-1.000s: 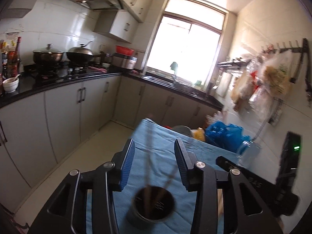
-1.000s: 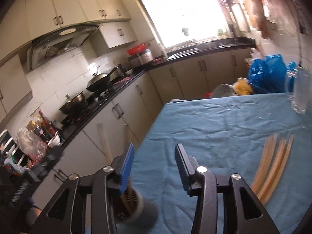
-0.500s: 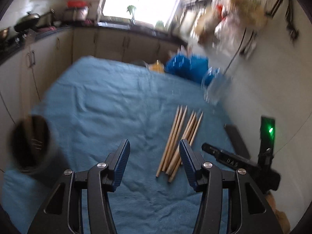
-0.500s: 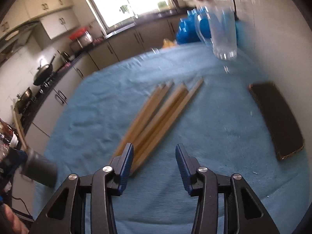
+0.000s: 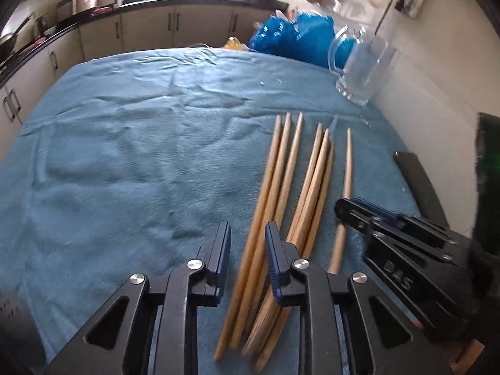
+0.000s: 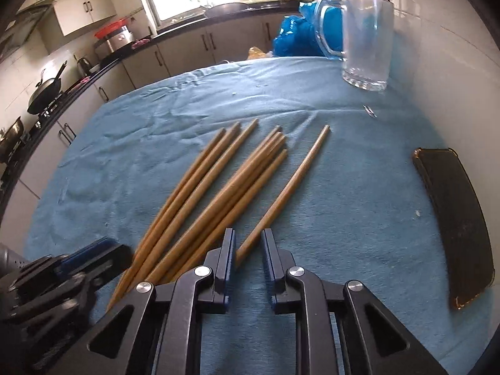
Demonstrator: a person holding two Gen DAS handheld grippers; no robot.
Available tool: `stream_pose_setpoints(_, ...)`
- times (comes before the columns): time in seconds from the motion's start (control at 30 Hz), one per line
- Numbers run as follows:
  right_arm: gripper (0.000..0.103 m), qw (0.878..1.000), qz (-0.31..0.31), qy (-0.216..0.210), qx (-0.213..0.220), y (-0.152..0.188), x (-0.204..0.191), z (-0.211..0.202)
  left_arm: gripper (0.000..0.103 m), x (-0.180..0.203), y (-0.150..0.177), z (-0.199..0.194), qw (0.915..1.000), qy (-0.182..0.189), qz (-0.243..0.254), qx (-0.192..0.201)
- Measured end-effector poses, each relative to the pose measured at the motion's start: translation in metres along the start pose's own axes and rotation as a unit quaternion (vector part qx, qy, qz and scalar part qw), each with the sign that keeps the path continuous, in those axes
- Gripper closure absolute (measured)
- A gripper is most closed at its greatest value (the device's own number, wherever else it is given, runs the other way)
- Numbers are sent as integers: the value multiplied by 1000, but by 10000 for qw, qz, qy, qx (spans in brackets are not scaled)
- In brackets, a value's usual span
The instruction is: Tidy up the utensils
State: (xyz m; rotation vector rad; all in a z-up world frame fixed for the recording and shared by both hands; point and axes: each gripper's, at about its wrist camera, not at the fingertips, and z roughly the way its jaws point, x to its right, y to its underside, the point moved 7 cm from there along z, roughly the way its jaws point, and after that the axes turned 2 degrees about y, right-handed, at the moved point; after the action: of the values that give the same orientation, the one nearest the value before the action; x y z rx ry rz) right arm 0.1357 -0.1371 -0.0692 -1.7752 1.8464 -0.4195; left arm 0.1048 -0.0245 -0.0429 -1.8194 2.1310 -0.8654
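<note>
Chopsticks, seven wooden ones, lie fanned on a blue cloth with bare cloth on both sides. Left gripper straddles the leftmost sticks, fingers narrowed, not clamped. Right gripper hovers at the lone rightmost stick, gap narrow. One glass mug stands far back; one dark case shows whole only in the right view.

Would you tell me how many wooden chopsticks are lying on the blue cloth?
7 chopsticks: three fanned at the left, three bunched in the middle, one lone chopstick at the right; overlap may hide another.
</note>
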Motion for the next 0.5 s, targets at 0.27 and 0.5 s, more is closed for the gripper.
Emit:
stream_pose_setpoints(0.27,94,9998,86,136,-94,10,28,-12,103,0,-17,10,10000,-91,-11,9)
stream_pose_setpoints(0.5,95,9994,270,-21,-224,18,37,-17,103,-23,0,-1,9989,-210,-381,-172)
